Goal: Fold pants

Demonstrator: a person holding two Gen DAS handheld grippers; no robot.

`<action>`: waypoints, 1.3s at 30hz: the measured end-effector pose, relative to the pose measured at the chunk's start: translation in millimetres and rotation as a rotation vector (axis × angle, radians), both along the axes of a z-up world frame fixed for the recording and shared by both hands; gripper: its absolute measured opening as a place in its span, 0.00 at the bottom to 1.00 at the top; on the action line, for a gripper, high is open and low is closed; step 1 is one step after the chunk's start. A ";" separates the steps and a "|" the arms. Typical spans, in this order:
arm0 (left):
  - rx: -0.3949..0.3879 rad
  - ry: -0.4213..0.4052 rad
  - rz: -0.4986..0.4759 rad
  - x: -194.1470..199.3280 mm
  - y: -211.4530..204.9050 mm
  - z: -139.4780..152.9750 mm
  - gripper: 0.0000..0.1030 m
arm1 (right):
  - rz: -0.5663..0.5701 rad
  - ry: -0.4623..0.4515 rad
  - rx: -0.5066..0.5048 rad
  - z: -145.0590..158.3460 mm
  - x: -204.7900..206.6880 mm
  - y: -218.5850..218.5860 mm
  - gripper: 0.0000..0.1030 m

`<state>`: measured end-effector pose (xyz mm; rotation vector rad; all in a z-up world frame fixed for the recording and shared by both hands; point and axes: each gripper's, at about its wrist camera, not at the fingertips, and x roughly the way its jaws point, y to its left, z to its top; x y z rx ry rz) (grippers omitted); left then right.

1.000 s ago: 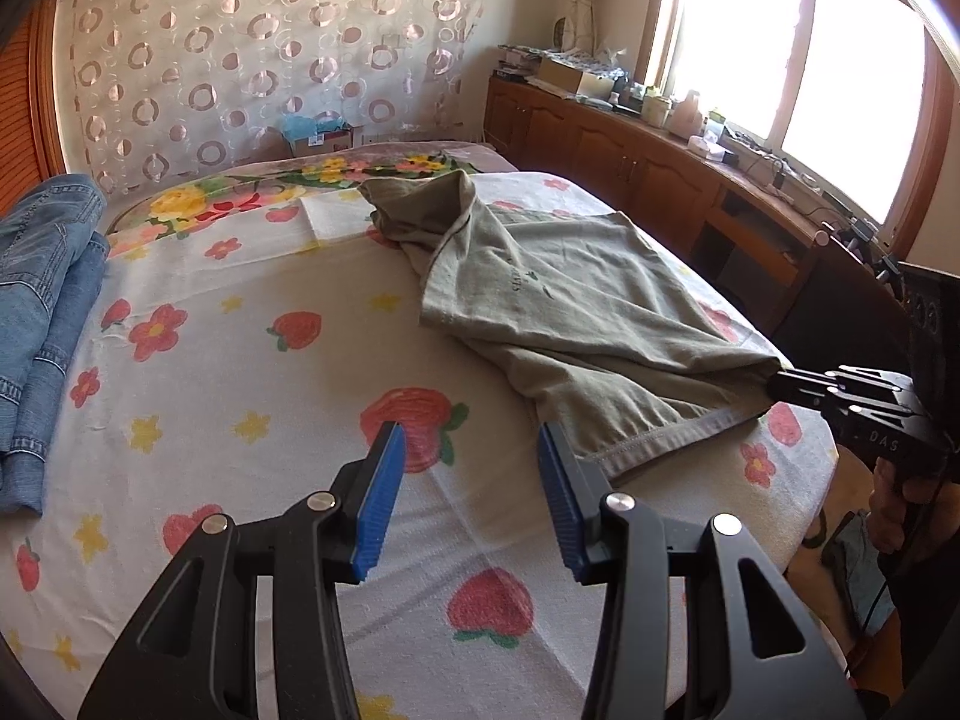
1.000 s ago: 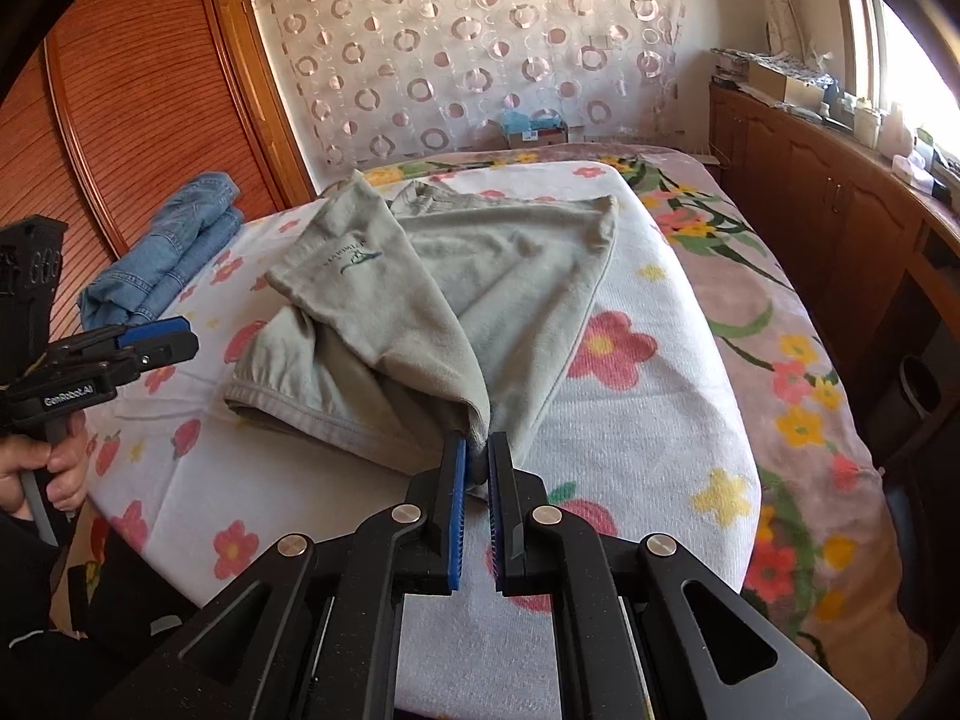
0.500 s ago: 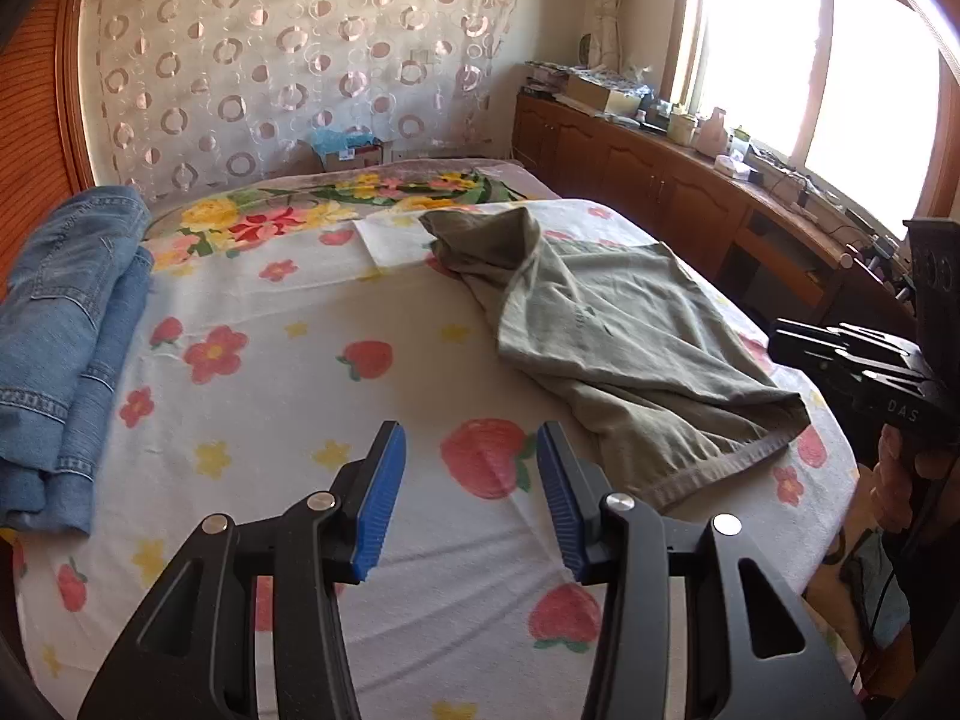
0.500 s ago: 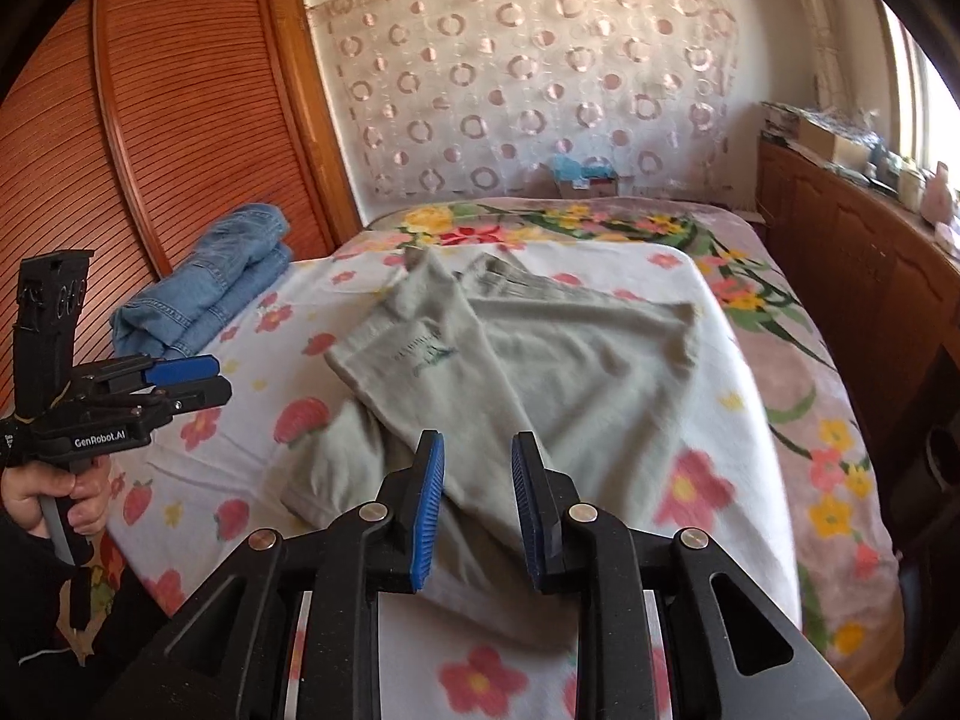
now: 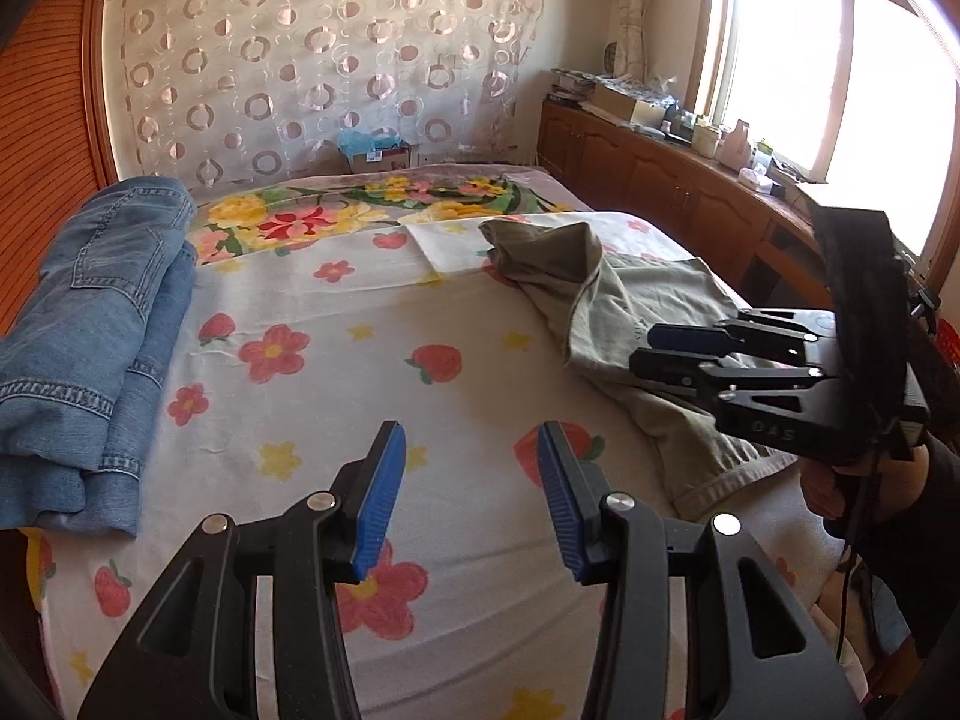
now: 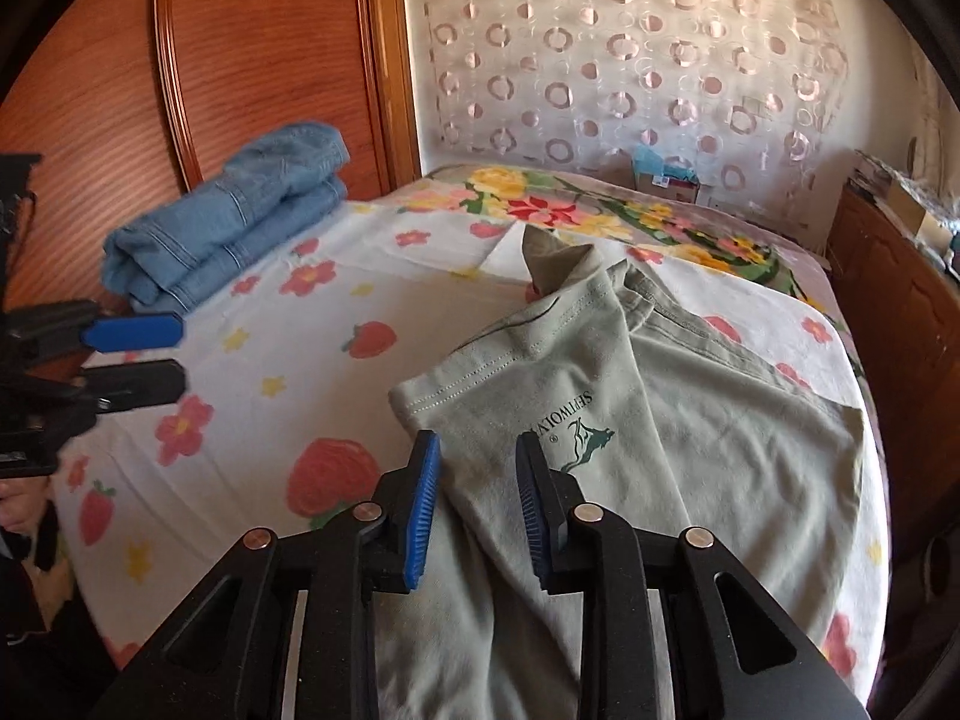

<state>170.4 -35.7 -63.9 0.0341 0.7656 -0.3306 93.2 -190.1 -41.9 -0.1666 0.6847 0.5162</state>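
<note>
Grey-green pants (image 6: 690, 420) with a dark green logo lie loosely folded on the right half of the bed, also in the left wrist view (image 5: 618, 300). My right gripper (image 6: 477, 450) hovers over their near edge. Its jaws are opening and the cloth lies below the blue pads, not pinched. The left wrist view shows it from the side (image 5: 645, 349), held by a hand. My left gripper (image 5: 471, 438) stands open over bare flowered sheet to the left of the pants, nothing between its fingers. The right wrist view has it at the left edge (image 6: 174, 354).
A folded stack of blue jeans (image 5: 102, 324) lies on the bed's left side by the wooden wardrobe (image 6: 240, 60). The strawberry-and-flower sheet (image 5: 336, 372) covers the bed. Wooden cabinets (image 5: 660, 180) with clutter run under the window at right. A cardboard box (image 5: 378, 153) stands behind the bed.
My right gripper let go of the pants' edge, spread its jaws and swung left over the garment. The left gripper drifted a little; its jaws kept the same gap.
</note>
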 end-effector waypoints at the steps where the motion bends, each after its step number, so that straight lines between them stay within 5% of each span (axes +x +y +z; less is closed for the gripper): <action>1: 0.000 0.003 0.004 0.1 1.9 -1.2 0.45 | 0.007 0.003 -0.009 -1.2 3.1 3.2 0.30; 17: -0.016 0.019 0.024 -1.9 10.9 -5.0 0.45 | 0.062 -0.029 -0.187 -4.5 18.8 54.0 0.37; 19: -0.015 0.020 0.022 -2.1 10.6 -5.6 0.45 | 0.063 -0.018 -0.183 -3.6 20.2 55.2 0.09; 21: -0.016 0.021 0.020 -3.0 9.5 -6.6 0.45 | 0.061 -0.018 -0.170 -0.3 20.4 54.2 0.06; 27: -0.020 0.027 0.010 -2.7 4.6 -9.7 0.45 | 0.019 -0.059 -0.058 19.6 17.6 25.4 0.03; 39: -0.014 0.044 -0.042 -2.1 -21.2 -17.4 0.45 | -0.200 -0.118 -0.045 38.6 46.7 -60.7 0.03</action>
